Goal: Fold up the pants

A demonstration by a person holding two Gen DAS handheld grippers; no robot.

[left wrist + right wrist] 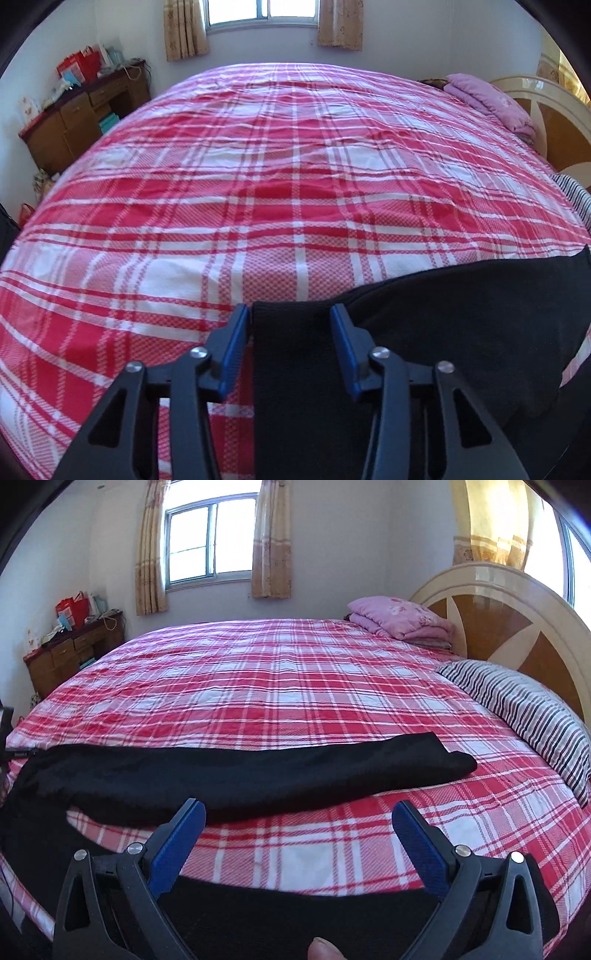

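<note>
Black pants (229, 775) lie across the near side of the bed with the red and white plaid cover (280, 686), one leg stretched toward the right, another dark part under my right gripper. My right gripper (299, 808) is open and empty, just above the near edge of the bed. In the left wrist view a strip of the black pants (291, 332) runs between the blue pads of my left gripper (290, 314); the jaws stand a little apart at the fabric's edges, and the rest of the pants (480, 317) spreads right.
A striped pillow (524, 709) and a folded pink quilt (402, 622) lie at the headboard (517, 602) on the right. A wooden desk (70, 653) with bags stands at the far left wall. A window (210, 539) with curtains is behind the bed.
</note>
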